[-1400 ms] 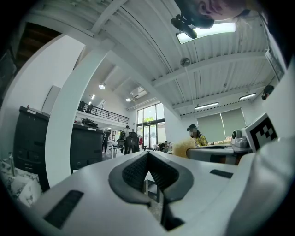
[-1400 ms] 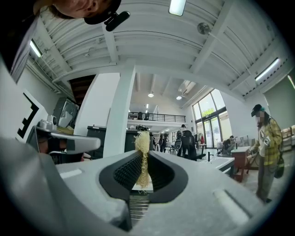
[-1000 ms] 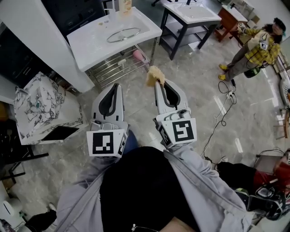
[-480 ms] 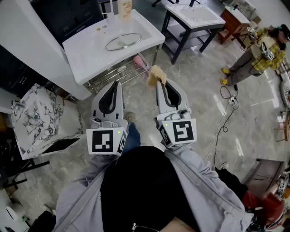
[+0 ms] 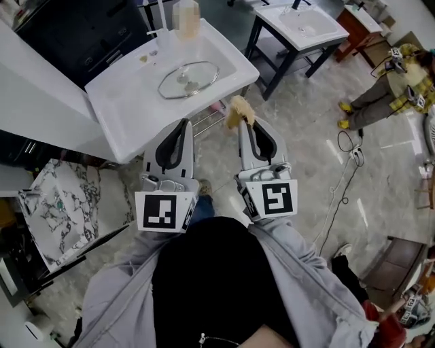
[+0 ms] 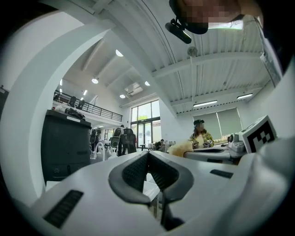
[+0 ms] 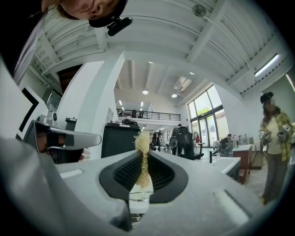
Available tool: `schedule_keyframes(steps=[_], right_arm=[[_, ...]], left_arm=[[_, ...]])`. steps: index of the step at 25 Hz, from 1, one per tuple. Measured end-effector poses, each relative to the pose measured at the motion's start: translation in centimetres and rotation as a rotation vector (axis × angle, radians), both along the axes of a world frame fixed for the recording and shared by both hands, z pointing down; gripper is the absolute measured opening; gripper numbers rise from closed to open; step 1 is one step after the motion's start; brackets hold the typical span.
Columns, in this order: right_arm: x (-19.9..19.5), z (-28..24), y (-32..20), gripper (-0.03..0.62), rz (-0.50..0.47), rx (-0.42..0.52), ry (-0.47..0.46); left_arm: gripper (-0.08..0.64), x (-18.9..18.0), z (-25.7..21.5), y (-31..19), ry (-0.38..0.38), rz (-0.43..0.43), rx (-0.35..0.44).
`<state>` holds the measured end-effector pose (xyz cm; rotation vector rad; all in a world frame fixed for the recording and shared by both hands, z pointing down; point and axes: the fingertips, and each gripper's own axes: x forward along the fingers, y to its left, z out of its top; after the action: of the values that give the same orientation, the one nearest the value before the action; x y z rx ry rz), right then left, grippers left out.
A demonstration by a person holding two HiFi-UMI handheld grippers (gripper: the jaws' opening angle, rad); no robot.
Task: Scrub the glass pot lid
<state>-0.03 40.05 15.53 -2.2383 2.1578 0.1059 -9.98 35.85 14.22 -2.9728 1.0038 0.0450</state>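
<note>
1. While both grippers hover short of the washbasin, I read the left gripper as fully closed on nothing: its pads meet with no object between them.
2. Ahead of both grippers, the glass pot lid lies flat in the bowl of the white washbasin, and neither gripper touches it.
3. My right gripper is clamped on a tan fibrous scrub pad, which sticks out past the jaw tips.
4. Risk at the lid: it sits loose on smooth ceramic, so I judge that one-sided scrubbing could make it skate or ride up the bowl wall. Pinning it with the closed left tips should help, though hard pressure on glass could chip it.
5. Risk at the pad: the jaws pinch only a thin part of it. A sideways drag could pull it free, leaving bare tips to scrape the glass.
6. A tall bottle stands on the basin's back rim, where a wide stroke could knock it over.
7. Around the room, a marble-patterned stand sits to the left. A second basin on a dark frame lies beyond the right gripper. A person in a yellow plaid top stands far right, and a cable trails over the glossy tiled floor.
</note>
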Motion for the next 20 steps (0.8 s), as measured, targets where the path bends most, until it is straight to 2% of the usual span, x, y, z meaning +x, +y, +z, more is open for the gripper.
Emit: schedule_keyframes(steps=[4,10,16,20], right_arm=[[1.2,0.8,-3.6,0.031,0.027,-0.013,-0.006],[1.4,1.7,-7.1,0.031,0.05,-0.041,0.015],[1.0,1.4,-8.5,0.031,0.057,-0.057,0.042],[0.4,0.9,-9.7,0.031,0.025,-0.063,0.066]], left_arm=[[0.003,1.2,0.6,-3.6,0.0,0.03,-0.012],[0.003,1.0,1.3,-7.8,0.022,0.035,-0.023],[0.003,0.2,1.3,-9.7,0.053,0.035,-0.04],[0.003,-0.5,1.3,-10.7,0.086,0.004,-0.057]])
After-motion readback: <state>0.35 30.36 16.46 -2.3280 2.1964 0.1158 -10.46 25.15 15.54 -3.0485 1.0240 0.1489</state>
